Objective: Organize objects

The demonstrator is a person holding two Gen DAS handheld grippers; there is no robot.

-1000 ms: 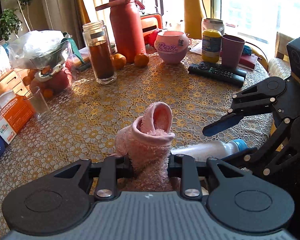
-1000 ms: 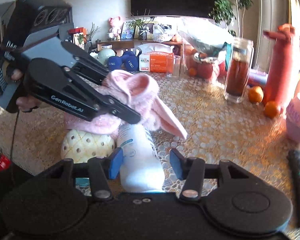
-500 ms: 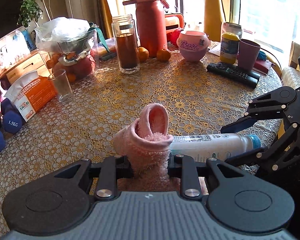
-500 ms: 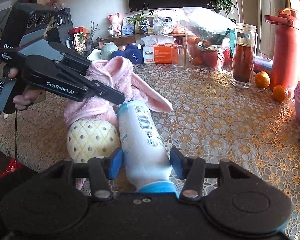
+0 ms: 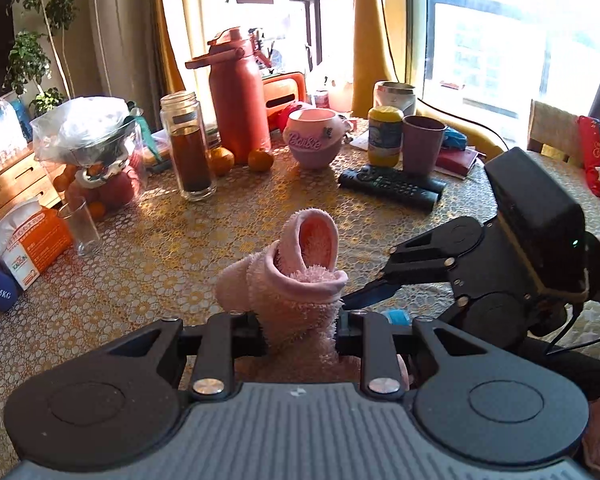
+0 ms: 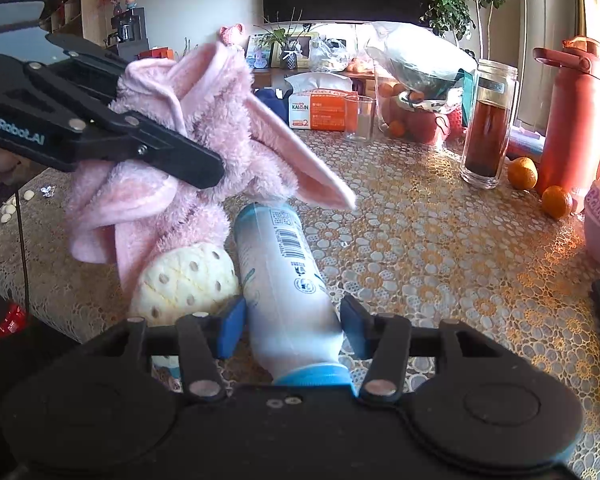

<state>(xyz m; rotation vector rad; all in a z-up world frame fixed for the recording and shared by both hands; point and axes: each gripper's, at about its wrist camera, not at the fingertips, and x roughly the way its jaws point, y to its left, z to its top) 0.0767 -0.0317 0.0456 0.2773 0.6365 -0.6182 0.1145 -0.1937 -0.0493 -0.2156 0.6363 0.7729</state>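
Pink fleece, a plush garment with long ear-like flaps [image 6: 204, 136], is pinched between the fingers of the left gripper [image 5: 300, 330] and held up off the lace tablecloth [image 5: 220, 224]. The right gripper [image 6: 292, 330] straddles a white spray bottle with a blue cap [image 6: 284, 276] lying on its side; its blue pads [image 6: 232, 326] sit just beside the bottle's body, and I cannot tell whether they actually press it. A cream perforated ball [image 6: 184, 284] rests against the bottle under the fleece. This looks like the pick-up step, with both items being gathered from the table's near edge. Next would come firming the grip on the bottle, then lifting it without nudging the ball. From the left wrist view the bottle is almost wholly hidden behind the fleece, and the garment's full shape is hard to make out.
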